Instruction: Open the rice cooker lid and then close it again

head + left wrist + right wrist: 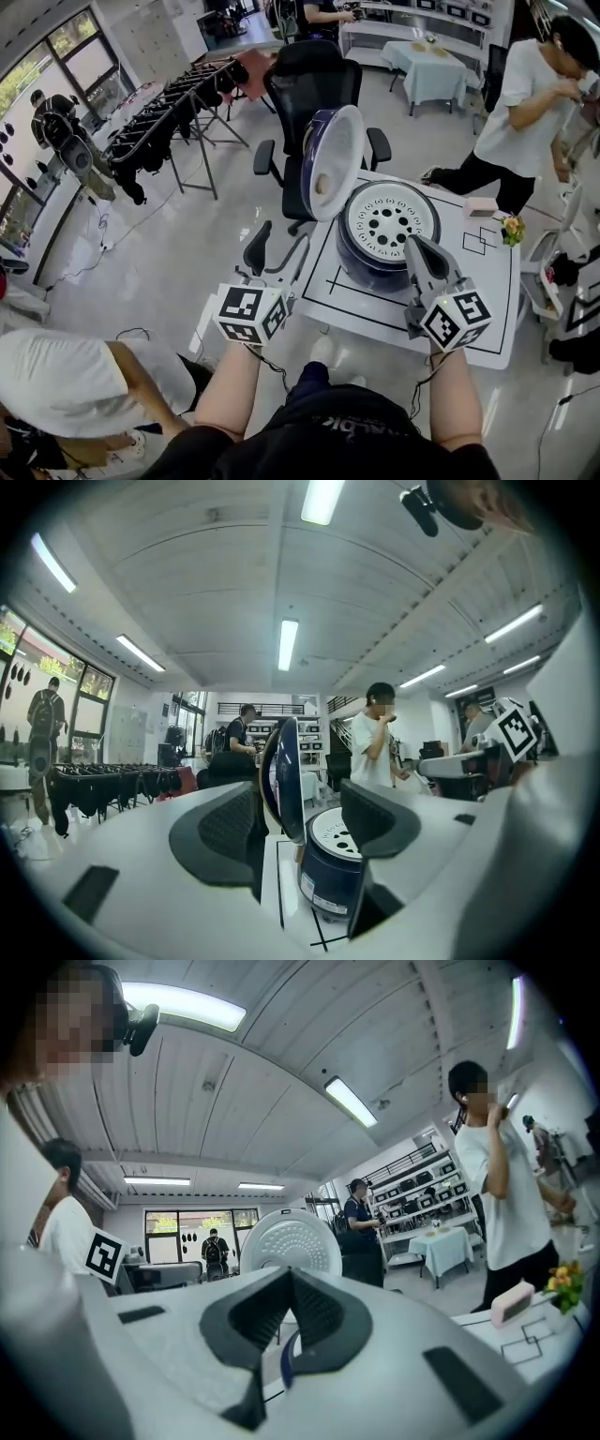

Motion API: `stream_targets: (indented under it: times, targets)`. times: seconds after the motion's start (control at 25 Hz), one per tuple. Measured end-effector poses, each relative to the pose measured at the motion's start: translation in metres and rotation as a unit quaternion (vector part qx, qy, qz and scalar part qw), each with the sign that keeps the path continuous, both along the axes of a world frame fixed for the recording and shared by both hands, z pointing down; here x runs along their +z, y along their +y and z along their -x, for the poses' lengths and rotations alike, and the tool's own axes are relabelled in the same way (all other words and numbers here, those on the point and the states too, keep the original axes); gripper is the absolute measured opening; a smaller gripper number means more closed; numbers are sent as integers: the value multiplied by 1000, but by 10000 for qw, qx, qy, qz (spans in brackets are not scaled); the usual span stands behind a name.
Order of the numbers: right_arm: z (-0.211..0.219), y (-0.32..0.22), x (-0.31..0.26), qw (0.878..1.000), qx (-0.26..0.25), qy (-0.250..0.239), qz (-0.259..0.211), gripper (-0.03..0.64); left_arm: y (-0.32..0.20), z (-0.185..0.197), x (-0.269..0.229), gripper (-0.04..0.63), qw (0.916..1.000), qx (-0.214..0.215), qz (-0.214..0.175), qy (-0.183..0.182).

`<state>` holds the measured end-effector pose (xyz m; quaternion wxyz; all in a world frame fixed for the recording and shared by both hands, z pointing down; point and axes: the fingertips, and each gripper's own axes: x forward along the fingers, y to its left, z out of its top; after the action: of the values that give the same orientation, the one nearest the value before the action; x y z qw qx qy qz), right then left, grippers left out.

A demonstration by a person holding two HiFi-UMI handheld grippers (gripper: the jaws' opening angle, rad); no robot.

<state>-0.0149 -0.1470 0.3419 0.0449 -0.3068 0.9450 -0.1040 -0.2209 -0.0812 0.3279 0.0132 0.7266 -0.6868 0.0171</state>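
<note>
Workshop floor [187,244] of pale grey, with an office chair [314,75] at the far side, surrounds a white counter [375,317] marked with black lines. Mid-counter sits the rice cooker [364,267], its lid [330,164] standing open on the left. The left gripper [279,246] hangs off the counter's near-left edge, jaws spread and empty. The right gripper [415,241], jaws pressed together, points at the cooker's near rim. A hard shove on the lid could slam it onto that tip or skid the cooker.

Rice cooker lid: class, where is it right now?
In the head view, the rice cooker lid stands raised at the left of the cooker body, before the black office chair.
</note>
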Motion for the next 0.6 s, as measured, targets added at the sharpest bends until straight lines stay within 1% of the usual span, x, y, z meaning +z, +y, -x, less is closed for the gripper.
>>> stream_targets:
  times: [0.28,0.6]
  targets:
    - [19,-28,-2,10000,19,19,15,2,-30,27,1,288,9999,-87,59,16]
    - [39,-58,1,10000,84,18,49,2,-66,53,9,285,9998,-48,200,20]
